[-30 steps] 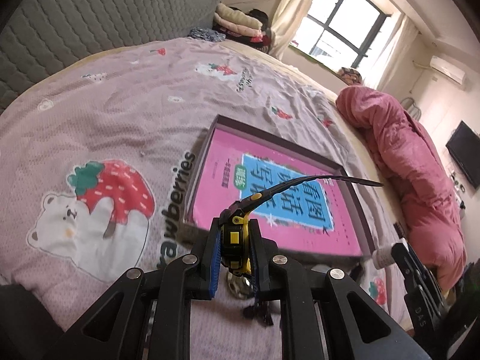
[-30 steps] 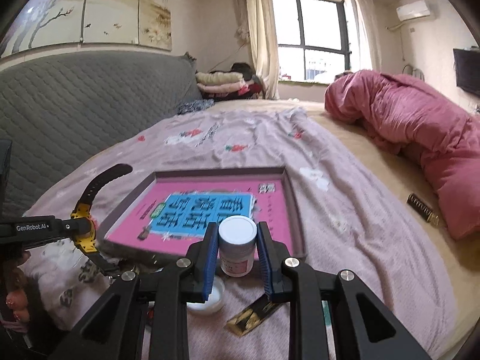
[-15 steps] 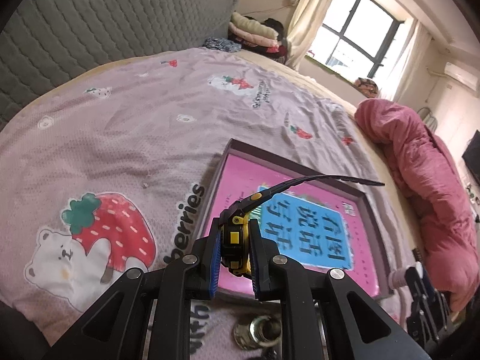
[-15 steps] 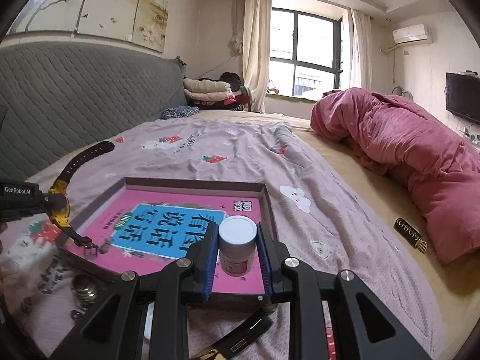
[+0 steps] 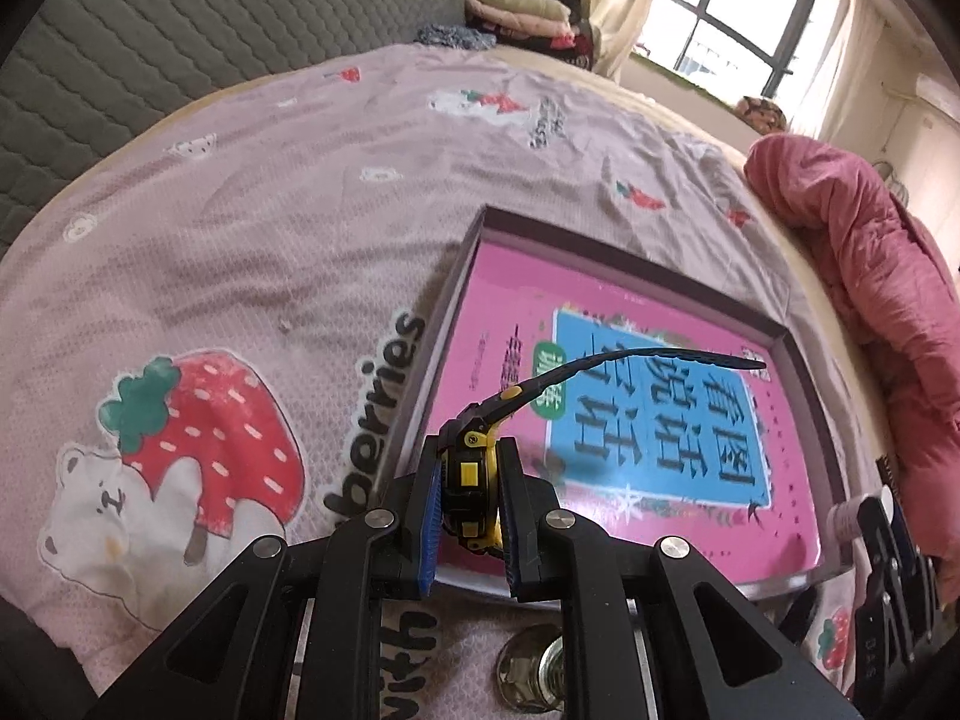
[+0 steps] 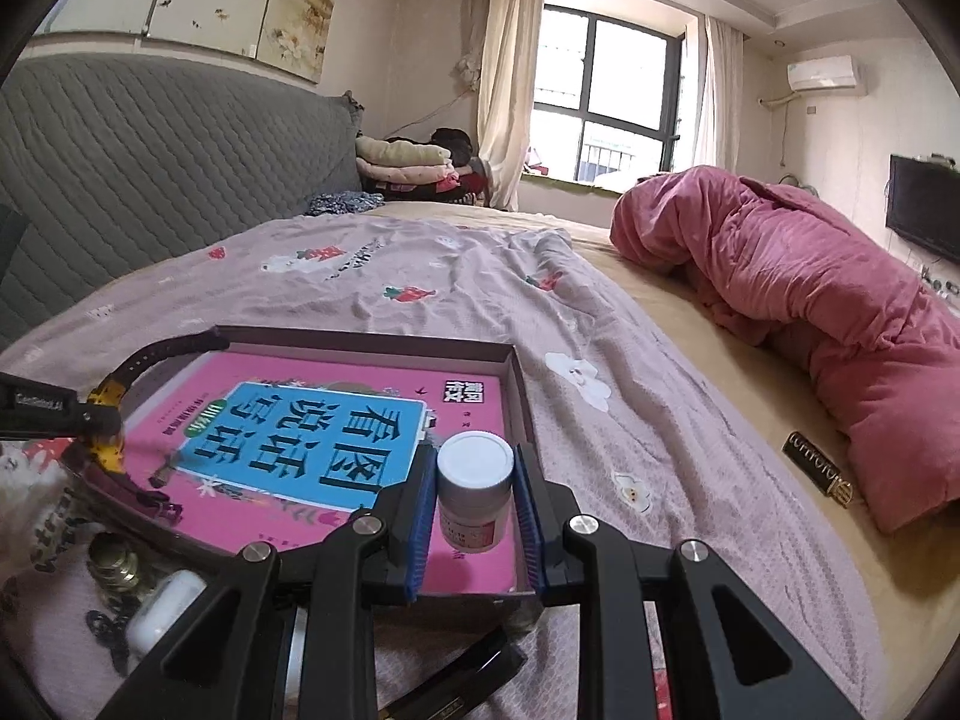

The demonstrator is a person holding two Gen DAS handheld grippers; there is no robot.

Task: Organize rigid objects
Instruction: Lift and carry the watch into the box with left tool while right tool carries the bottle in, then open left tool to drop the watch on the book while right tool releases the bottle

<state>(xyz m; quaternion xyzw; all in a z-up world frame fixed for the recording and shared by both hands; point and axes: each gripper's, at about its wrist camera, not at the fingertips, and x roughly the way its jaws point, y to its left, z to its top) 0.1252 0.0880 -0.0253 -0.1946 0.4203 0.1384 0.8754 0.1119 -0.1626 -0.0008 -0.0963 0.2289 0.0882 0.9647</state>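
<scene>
My left gripper (image 5: pixel 467 507) is shut on a yellow and black wristwatch (image 5: pixel 471 483), held over the near left edge of a shallow box (image 5: pixel 786 339) with a pink book inside. The watch strap arches out over the book. My right gripper (image 6: pixel 475 510) is shut on a small white pill bottle (image 6: pixel 474 489), held over the box's near right corner (image 6: pixel 521 384). The watch also shows at the left of the right wrist view (image 6: pixel 108 438).
The box lies on a pink strawberry-print bedsheet (image 5: pixel 240 228). A brass cup (image 6: pixel 114 564), a white item (image 6: pixel 165 606) and a black and gold bar (image 6: pixel 456 681) lie in front of the box. Another black bar (image 6: pixel 817 468) lies beside a pink quilt (image 6: pixel 810 300). A grey headboard (image 6: pixel 150 180) stands at the left.
Both grippers have moved forward over the box with their objects still held. The watch and the bottle now hang above the pink book's near edge.
</scene>
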